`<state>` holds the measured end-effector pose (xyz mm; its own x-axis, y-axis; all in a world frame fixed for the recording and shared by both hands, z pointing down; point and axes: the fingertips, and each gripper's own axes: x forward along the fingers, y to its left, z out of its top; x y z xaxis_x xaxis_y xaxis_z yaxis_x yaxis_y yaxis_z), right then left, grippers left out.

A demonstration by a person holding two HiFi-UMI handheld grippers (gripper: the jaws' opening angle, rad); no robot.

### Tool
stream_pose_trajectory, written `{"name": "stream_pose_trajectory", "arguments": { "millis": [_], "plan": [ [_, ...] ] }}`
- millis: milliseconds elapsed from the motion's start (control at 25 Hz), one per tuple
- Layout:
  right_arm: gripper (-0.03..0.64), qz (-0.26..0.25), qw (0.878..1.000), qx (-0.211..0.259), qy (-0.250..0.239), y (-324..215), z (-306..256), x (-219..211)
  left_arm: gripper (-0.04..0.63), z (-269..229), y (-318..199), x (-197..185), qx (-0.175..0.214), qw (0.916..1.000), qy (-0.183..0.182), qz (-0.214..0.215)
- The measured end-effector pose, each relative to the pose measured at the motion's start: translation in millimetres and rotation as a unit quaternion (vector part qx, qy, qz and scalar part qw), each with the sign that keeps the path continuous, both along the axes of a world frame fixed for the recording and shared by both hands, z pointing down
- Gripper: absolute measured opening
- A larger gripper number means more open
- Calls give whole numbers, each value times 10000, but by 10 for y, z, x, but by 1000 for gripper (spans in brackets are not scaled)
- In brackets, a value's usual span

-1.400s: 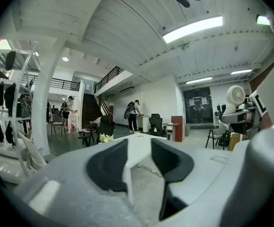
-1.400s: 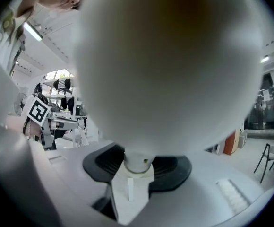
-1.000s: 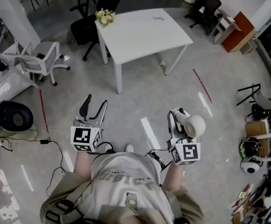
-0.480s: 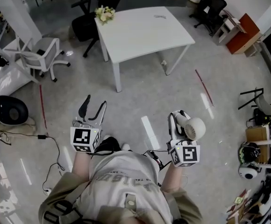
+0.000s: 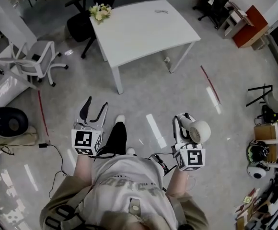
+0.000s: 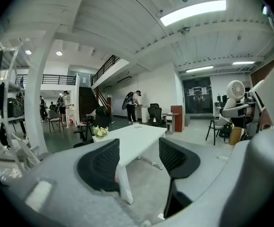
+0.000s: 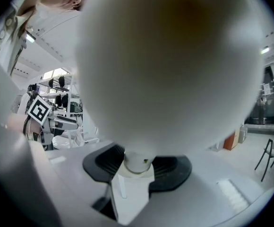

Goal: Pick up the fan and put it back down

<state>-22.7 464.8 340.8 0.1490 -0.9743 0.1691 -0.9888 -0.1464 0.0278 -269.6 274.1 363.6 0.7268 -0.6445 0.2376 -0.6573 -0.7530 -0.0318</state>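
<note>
A small white fan [image 5: 197, 130] with a round head is carried above the grey floor at the right of the head view. My right gripper [image 5: 184, 125] is shut on its stem. In the right gripper view the fan's round head [image 7: 170, 65] fills most of the picture and the black pads [image 7: 172, 167] clamp the thin neck below it. My left gripper [image 5: 94, 110] is open and holds nothing; in the left gripper view its two black pads [image 6: 101, 163] stand apart, framing the white table [image 6: 137, 137] ahead.
A white table [image 5: 144, 30] stands ahead with a bunch of flowers [image 5: 99, 13] on its left corner. Office chairs [image 5: 31, 61] stand to the left, a black round device [image 5: 7, 122] and cables at the far left, and cluttered gear [image 5: 261, 152] at the right.
Both grippers and the person have moved forward toward the table; a foot now shows stepping out ahead. The fan stays clamped in the right gripper, and the left jaws remain apart.
</note>
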Motion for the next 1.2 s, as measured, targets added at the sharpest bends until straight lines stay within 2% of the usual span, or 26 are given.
{"name": "stream_pose_trajectory", "arguments": {
  "millis": [160,360,760,960,1200],
  "plan": [
    [166,123,9999,33,82,-382,-58,215,272,-79,-496,290,130,9999,40,91],
    [166,283,9994,114,131,-969,-205,464,272,-175,-1153,592,95,9995,162,264],
    [166,481,9983,283,161,-2305,-330,748,272,-321,-2589,920,163,9985,305,435],
    [166,424,9987,217,165,-2768,-266,775,272,-200,-3002,993,41,9985,319,451],
    [166,421,9991,-6,73,-2972,-130,855,272,-43,-3206,1065,-165,9985,262,455]
  ]
}}
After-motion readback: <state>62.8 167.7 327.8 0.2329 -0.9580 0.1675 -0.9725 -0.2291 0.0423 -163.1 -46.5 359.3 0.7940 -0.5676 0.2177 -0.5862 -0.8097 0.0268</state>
